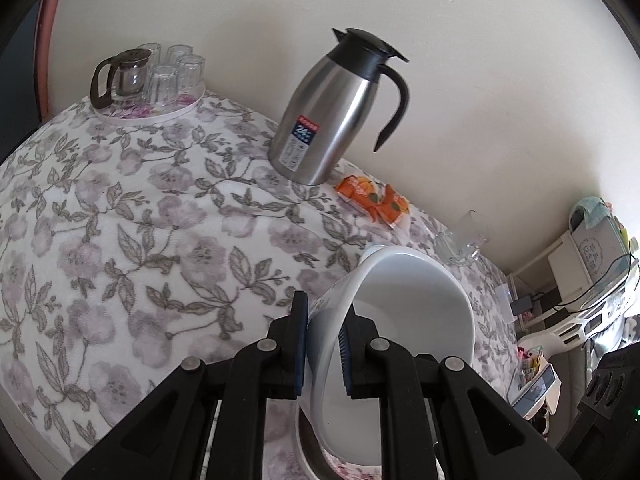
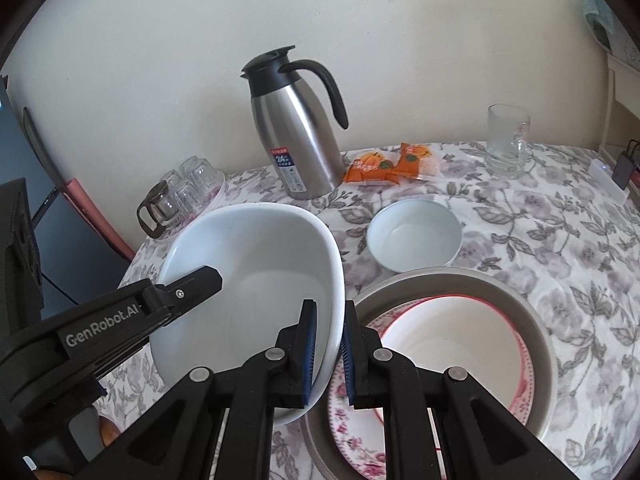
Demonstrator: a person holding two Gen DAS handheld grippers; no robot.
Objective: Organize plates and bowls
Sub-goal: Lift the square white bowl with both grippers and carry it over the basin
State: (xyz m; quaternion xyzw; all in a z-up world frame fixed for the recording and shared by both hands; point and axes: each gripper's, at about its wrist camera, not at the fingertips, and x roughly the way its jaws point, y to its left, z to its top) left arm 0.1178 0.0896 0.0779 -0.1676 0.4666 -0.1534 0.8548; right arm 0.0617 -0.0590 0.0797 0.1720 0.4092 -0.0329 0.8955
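Both grippers clamp the same large white bowl [image 2: 256, 280], which is tilted above the floral-clothed desk [image 2: 560, 248]. The right gripper [image 2: 329, 350] has its jaws closed on the bowl's right rim, one pad inside and one outside; the left gripper [image 1: 324, 350] has its jaws closed on the opposite rim in the same way, and it shows in the right wrist view as a black arm reaching in at the bowl's left side. The bowl's inside is bare. Just right of the large bowl sits a grey round tray [image 2: 540, 320]; in it lies a pink floral plate [image 2: 348, 420], and on that plate stands a red-rimmed bowl [image 2: 452, 332] with nothing in it. Behind the large bowl and to its right, a small white bowl [image 2: 414, 236] stands on the cloth, also with nothing in it. Further behind the large bowl a steel thermos jug [image 2: 298, 136] stands near the wall, with orange snack packets [image 2: 392, 164] beside it and a glass mug [image 2: 508, 142] well to the right. Behind the large bowl to the left, a white tray [image 1: 160, 110] carries upturned glasses [image 1: 176, 76] and a small glass teapot [image 1: 124, 76].
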